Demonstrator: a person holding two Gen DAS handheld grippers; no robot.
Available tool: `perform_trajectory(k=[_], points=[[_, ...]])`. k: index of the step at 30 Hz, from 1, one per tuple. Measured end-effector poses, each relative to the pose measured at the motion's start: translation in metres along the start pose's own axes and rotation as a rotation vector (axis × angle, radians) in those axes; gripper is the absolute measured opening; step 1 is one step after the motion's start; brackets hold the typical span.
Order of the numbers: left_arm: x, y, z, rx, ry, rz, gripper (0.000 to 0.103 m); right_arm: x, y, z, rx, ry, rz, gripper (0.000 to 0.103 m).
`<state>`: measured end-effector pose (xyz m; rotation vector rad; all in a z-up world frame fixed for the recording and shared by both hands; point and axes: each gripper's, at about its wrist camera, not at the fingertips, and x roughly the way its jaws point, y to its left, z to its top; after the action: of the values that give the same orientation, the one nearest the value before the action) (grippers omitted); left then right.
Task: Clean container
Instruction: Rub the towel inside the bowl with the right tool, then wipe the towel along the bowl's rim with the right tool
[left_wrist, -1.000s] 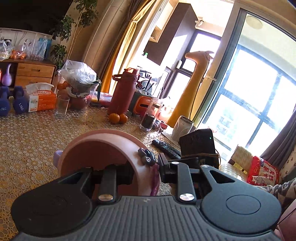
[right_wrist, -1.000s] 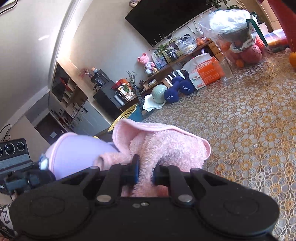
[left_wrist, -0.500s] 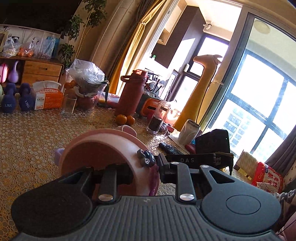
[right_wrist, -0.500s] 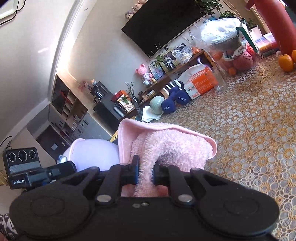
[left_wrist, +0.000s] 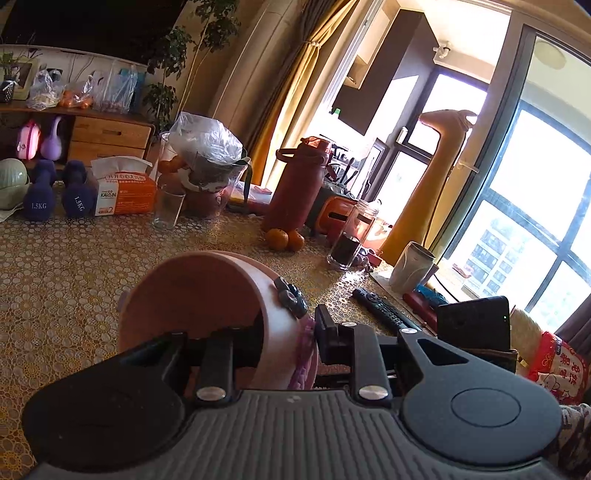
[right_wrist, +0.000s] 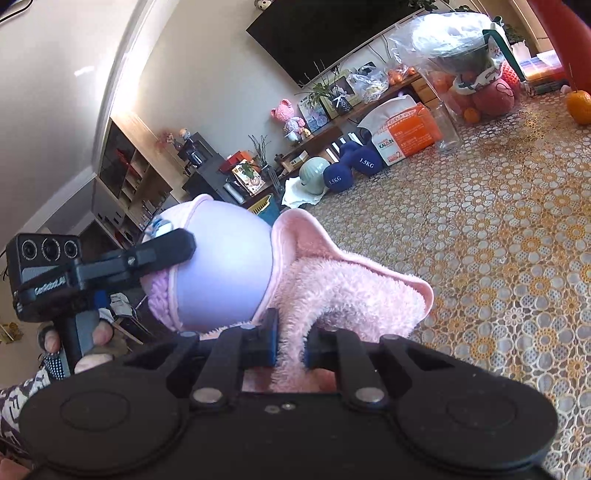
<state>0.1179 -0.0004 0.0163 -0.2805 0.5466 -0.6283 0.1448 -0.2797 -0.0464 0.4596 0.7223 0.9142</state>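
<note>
In the left wrist view a pink container (left_wrist: 192, 295) lies tipped with its mouth toward the camera. My left gripper (left_wrist: 288, 332) is shut on its wall, one finger inside and one outside. From the right wrist view the container's outside (right_wrist: 221, 266) looks lavender with a pink rim, held above the table by the left gripper (right_wrist: 162, 251). My right gripper (right_wrist: 290, 347) is shut on a fluffy pink towel (right_wrist: 351, 291). The towel's fold presses against the container's outer side. A hand (right_wrist: 92, 343) grips the left handle.
A yellow lace cloth (right_wrist: 517, 240) covers the table. At the back stand a glass (left_wrist: 168, 210), a tissue box (left_wrist: 123, 192), blue dumbbells (left_wrist: 55, 195), a red bottle (left_wrist: 295, 192), oranges (left_wrist: 284, 238) and a jar (left_wrist: 351, 240). A remote (left_wrist: 380, 310) and a mug (left_wrist: 412, 266) lie right.
In the right wrist view the container has come up and closer, from left of the towel to resting against its fold. Both cameras have tilted slightly; both grips are unchanged.
</note>
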Motion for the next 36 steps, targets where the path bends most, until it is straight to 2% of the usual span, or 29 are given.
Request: perform_trajectory(k=[3, 7, 9, 13, 20, 22, 24, 28, 32, 36], points=[[0.005, 0.007, -0.001, -0.025, 0.012, 0.033, 0.024, -0.009, 0.002, -0.004, -0.001, -0.011, -0.004, 0.012], [0.013, 0.016, -0.004, -0.094, 0.022, 0.04, 0.024, -0.023, 0.002, -0.004, 0.047, -0.077, 0.025, 0.012], [0.017, 0.014, -0.006, -0.094, 0.034, 0.046, 0.024, -0.019, 0.005, -0.002, 0.06, -0.087, 0.035, 0.012], [0.02, 0.012, -0.009, -0.097, 0.061, 0.03, 0.021, -0.004, 0.004, -0.001, 0.064, -0.082, 0.002, 0.012], [0.021, 0.011, -0.014, -0.074, 0.084, 0.043, 0.02, 0.008, -0.017, 0.006, 0.104, -0.097, -0.064, 0.012], [0.023, 0.005, -0.016, -0.021, 0.1, 0.068, 0.02, 0.008, -0.019, 0.01, 0.092, -0.094, -0.115, 0.012], [0.024, -0.001, -0.021, 0.023, 0.119, 0.063, 0.02, 0.002, -0.019, 0.016, 0.067, -0.104, -0.142, 0.012], [0.028, -0.016, -0.034, 0.109, 0.149, 0.043, 0.02, -0.014, 0.0, 0.031, -0.043, -0.104, -0.092, 0.012], [0.029, -0.033, -0.046, 0.195, 0.165, 0.015, 0.021, -0.009, 0.023, 0.037, -0.15, -0.04, -0.016, 0.012], [0.025, -0.042, -0.054, 0.228, 0.173, -0.01, 0.022, 0.002, 0.026, 0.037, -0.184, 0.0, -0.044, 0.012]])
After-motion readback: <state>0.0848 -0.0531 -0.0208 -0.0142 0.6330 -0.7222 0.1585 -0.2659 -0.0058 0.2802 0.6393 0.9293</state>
